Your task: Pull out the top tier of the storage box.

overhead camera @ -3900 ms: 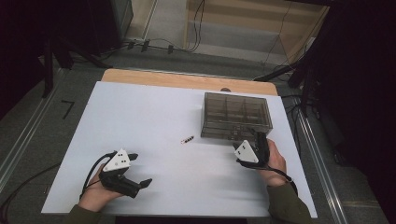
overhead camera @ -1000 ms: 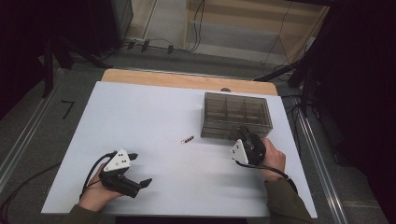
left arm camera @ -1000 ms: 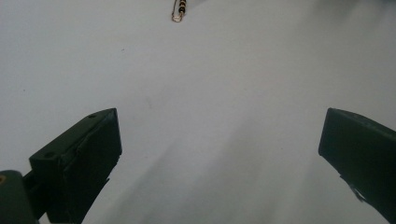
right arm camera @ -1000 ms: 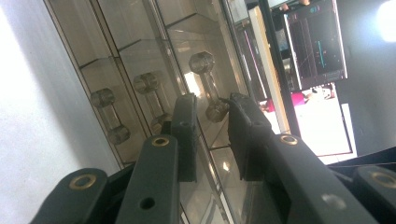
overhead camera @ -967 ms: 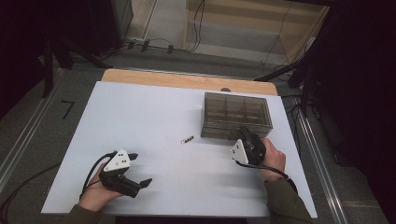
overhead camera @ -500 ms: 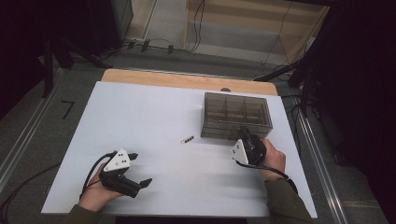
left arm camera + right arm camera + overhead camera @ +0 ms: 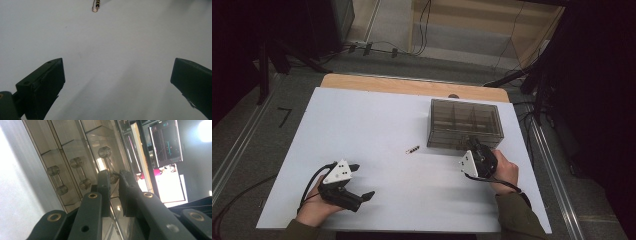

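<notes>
The right claw [image 7: 473, 146] sat at the near face of the smoky clear drawer box [image 7: 465, 123], which stood on the white worktop [image 7: 377, 120] toward its far right. In the right gripper view the jaws had just been closing and were clenched on one of the box's three small clear drawer handles [image 7: 111, 176], the one at the end of the row; the grip looked placed there to pull that drawer out, though the pads hid the contact itself, so how firmly they pinched is a fair guess only. The other two handles [image 7: 81, 173] stood free beside it. Through the tinted walls the compartments looked bare, as far as the reflections let one judge.

The left claw [image 7: 360, 181] rested released near the worktop's front left, its jaws spread wide over bare surface, probably parked out of the way. A small banded resistor [image 7: 412, 149] lay loose on the worktop between the two hands, just before the box, likely waiting to go into a drawer.
</notes>
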### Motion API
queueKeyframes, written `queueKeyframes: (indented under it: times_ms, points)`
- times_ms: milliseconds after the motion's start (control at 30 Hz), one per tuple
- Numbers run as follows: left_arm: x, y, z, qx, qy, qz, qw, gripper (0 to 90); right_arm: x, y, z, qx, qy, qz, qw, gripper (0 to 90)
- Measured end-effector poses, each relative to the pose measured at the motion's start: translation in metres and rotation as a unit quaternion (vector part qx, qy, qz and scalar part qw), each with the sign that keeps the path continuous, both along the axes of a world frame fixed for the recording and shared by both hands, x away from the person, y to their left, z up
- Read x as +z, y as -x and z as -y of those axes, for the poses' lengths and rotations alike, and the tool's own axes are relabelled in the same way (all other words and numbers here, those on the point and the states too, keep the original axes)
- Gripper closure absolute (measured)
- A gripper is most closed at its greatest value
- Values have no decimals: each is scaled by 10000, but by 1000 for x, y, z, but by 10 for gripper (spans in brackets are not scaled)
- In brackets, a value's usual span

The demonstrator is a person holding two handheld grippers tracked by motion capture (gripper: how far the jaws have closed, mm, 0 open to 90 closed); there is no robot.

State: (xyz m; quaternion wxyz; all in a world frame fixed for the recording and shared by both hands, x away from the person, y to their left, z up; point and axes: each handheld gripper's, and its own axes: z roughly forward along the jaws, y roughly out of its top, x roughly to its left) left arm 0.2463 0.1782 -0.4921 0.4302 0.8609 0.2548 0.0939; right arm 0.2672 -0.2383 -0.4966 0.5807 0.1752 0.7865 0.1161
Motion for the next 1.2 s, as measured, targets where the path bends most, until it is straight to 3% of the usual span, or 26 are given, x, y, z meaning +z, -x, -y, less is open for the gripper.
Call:
queueKeyframes:
  times_ms: [533,1200]
  points:
    - [0,0,0,9,1,6,10000,0,0,5,-1,20,170,39,9998,782]
    - [1,1,-1,17,14,7,10000,0,-1,14,-1,45,205,53,9998,782]
